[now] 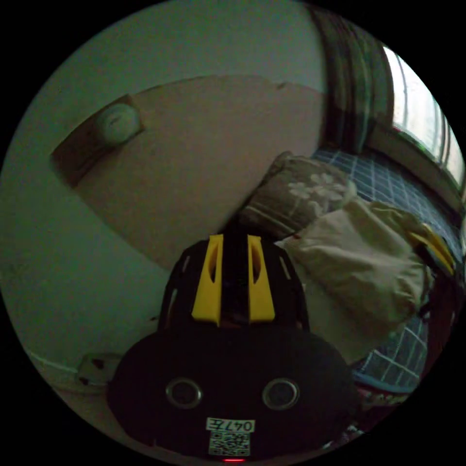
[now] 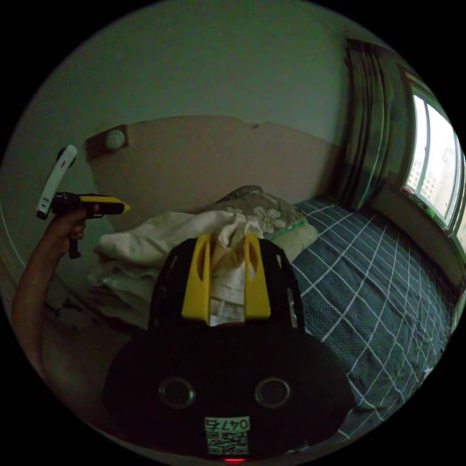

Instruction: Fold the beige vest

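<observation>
Holding the vest (image 2: pixel 160 238) by a bunched edge, the right gripper (image 2: pixel 226 272) has cream cloth wedged between its two yellow jaws, and both look to press on it. The rest of the vest lies heaped on the bed (image 2: pixel 369 291), up against the pillow (image 2: pixel 264 213) near the wall; in the left gripper view the same heap (image 1: pixel 359 276) sits just beside the pillow (image 1: pixel 301 194), with the right gripper (image 1: pixel 437 247) at its far edge.

The left gripper (image 1: pixel 233 276) holds nothing — its jaws stand close together with only a dark, narrow gap between them, and no cloth is in it. Seen from the right gripper view, it (image 2: pixel 119 208) is raised well clear of the bed, pointing sideways, the person's hand (image 2: pixel 65 225) wrapped round its grip and the forearm rising to it from below.

My reading is that the fold has not properly begun: the vest is crumpled, not spread. To do this step well, the free gripper should come down and take a second point on the same edge — a shoulder or hem corner — so the two can pull the cloth flat on the bed before any fold. Lifting with one grip alone would likely leave it twisted.
</observation>
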